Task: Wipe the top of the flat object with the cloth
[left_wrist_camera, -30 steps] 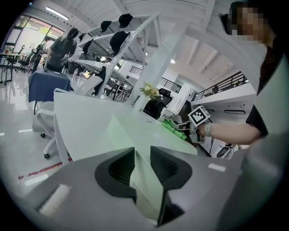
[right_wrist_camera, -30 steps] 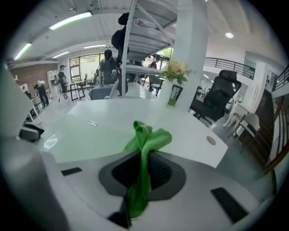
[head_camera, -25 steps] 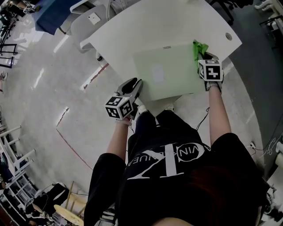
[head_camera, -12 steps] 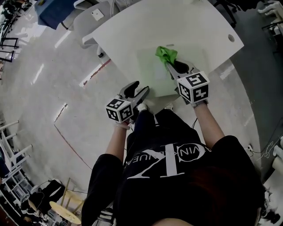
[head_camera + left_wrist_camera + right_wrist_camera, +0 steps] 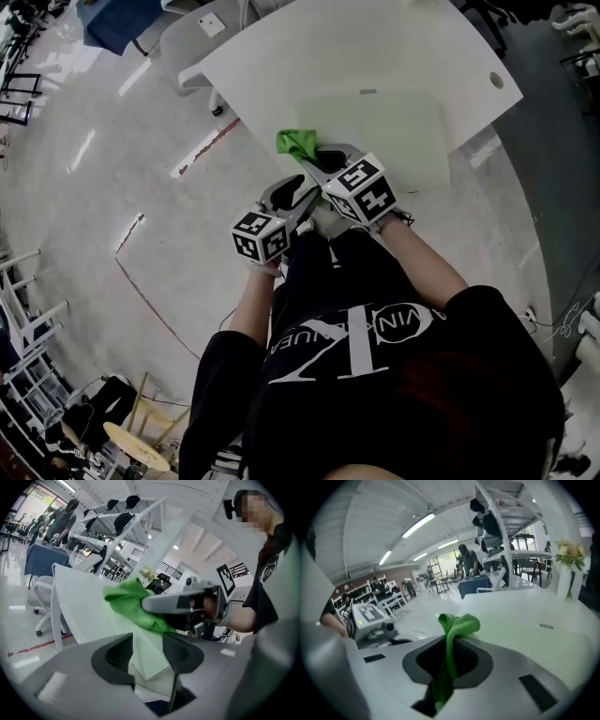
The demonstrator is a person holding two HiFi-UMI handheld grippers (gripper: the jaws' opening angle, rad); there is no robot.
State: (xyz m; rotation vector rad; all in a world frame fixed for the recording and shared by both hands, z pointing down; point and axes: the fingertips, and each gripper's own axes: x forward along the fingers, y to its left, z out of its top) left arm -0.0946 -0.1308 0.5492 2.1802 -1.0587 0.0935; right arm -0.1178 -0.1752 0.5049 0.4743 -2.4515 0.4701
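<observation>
The flat object (image 5: 384, 127) is a pale green sheet lying on the white table (image 5: 309, 47). My right gripper (image 5: 314, 159) is shut on a bright green cloth (image 5: 298, 143), which sits at the sheet's near left edge. The right gripper view shows the cloth (image 5: 457, 624) pinched between the jaws, with the sheet (image 5: 534, 634) beyond. My left gripper (image 5: 300, 192) hovers at the table's front edge, close beside the right one. Its jaws have just been closing a little from wide and stand open (image 5: 149, 651). The sheet's corner (image 5: 150, 660) shows just ahead of the untouched pads.
A grey office chair (image 5: 187, 37) stands at the table's far left, next to a blue-covered object (image 5: 117, 19). The tabletop has a cable hole (image 5: 497, 81) at the right. Red tape lines (image 5: 202, 155) mark the floor. People and shelves are far behind.
My right gripper has dragged the cloth from the sheet's far right corner across to its near left edge. The left gripper has edged toward the table and its jaws stand wider.
</observation>
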